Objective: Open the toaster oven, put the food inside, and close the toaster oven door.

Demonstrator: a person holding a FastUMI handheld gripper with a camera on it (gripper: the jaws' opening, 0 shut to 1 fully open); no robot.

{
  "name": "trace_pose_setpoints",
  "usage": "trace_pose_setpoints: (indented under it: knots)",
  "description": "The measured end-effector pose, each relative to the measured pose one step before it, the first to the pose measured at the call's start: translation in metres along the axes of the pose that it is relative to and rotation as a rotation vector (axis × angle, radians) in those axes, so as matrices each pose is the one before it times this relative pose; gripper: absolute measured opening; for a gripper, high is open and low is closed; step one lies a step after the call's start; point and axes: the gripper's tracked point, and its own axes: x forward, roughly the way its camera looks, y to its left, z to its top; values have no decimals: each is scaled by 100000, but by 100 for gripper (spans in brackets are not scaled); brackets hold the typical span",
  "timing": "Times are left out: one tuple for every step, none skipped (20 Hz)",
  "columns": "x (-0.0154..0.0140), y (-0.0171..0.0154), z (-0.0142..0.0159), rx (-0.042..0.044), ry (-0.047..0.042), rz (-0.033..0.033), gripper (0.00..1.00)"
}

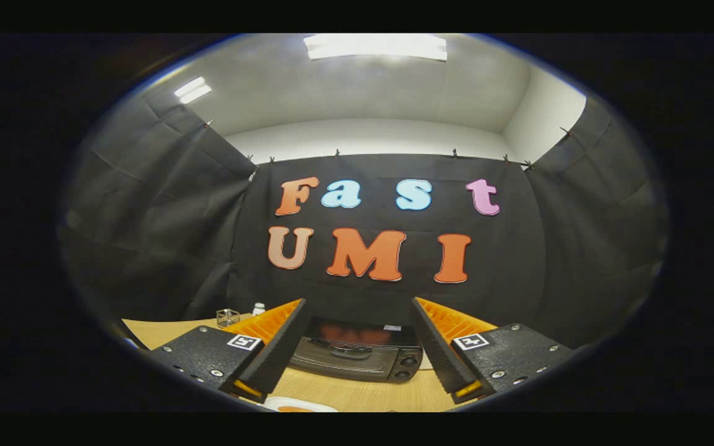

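Toaster oven (357,358), door closed, stands near the bench's (165,331) far edge, beyond your hand-held gripper (357,371), whose fingers are spread wide and hold nothing. Approaching its handle off-centre could make one finger slip or shove the oven backward.

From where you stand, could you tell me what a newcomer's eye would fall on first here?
The black toaster oven, door shut, sits on the wooden table just beyond the open gripper, framed between its fingers. A small clear container stands further back, at the table's far corner.
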Motion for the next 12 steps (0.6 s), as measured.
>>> trace_pose_setpoints:
  knots:
    - [4, -18, -169, 179, 234, -37, 97]
    - [-11, 24, -186, -26, 279, 137, 97]
    - [-25, -35, -152, 79, 229, 18, 97]
    - [86, -23, -226, 133, 307, 220, 97]
    - [109, 17, -286, 177, 450, -154, 97]
    - [177, -136, -245, 263, 428, -155, 97]
    - [222, -86, -243, 271, 506, -132, 97]
    - [322, -105, -252, 374, 584, -205, 97]
    - [453, 59, -325, 524, 732, -75, 97]
    - [657, 33, -399, 534, 909, 34, 97]
    - [819, 59, -511, 482, 1233, 82, 97]
    - [1038, 118, -673, 517, 1481, -88, 97]
